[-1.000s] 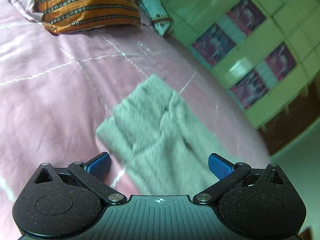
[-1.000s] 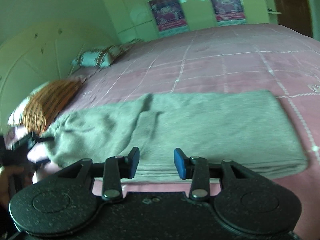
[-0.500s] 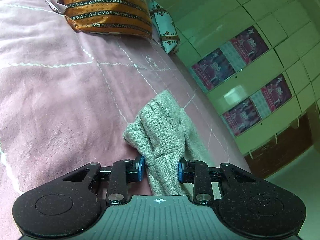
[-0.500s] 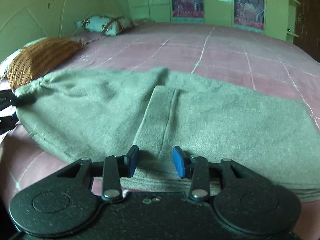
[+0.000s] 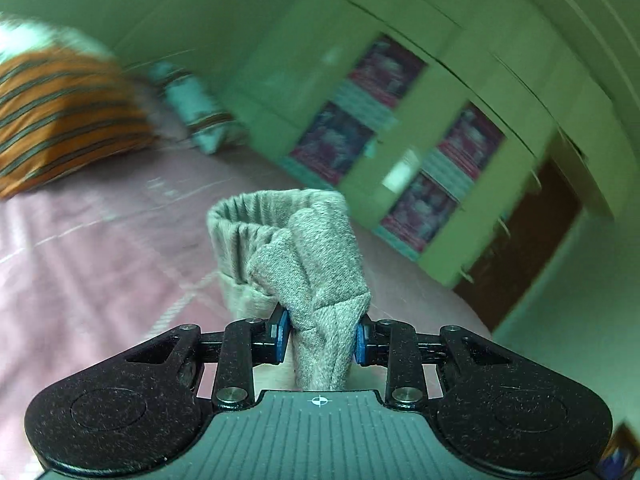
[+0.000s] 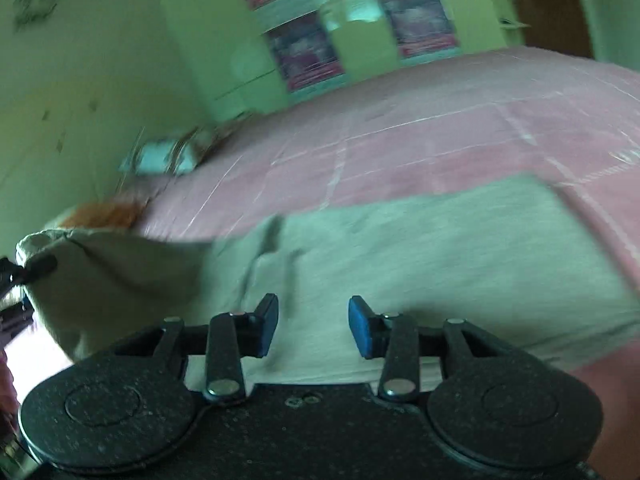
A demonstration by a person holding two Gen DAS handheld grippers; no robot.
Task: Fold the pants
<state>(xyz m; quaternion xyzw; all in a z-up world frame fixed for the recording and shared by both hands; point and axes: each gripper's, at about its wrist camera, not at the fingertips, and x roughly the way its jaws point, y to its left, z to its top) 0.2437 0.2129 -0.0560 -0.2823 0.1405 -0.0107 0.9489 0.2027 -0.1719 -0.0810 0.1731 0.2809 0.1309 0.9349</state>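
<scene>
A pink bedspread [image 6: 420, 128] covers the bed, and green cupboards with picture panels [image 5: 400, 128] stand at its far side. A striped orange pillow [image 5: 60, 120] is seen at the far left, with a small pale cushion [image 5: 192, 108] beside it.

The grey pants [image 6: 400, 248] are laid lengthwise across the near part of the bedspread, flat toward the right and lifted off it at the left end. That left end, gathered into a bunch with the elastic waistband [image 5: 256, 208] showing, is clamped between the pads of the left gripper [image 5: 319, 334], which is raised above the bed. The right gripper [image 6: 313, 326] is held over the near edge of the middle of the pants, its jaws parted with cloth lying below them; no hold on the fabric can be made out.

The step in hand is judged to be the first fold, the waist end being lifted. The next move calls for the raised end to be carried rightward over the flat legs, while the middle is pinned or pinched as the crease line, and the edges are matched before release.
</scene>
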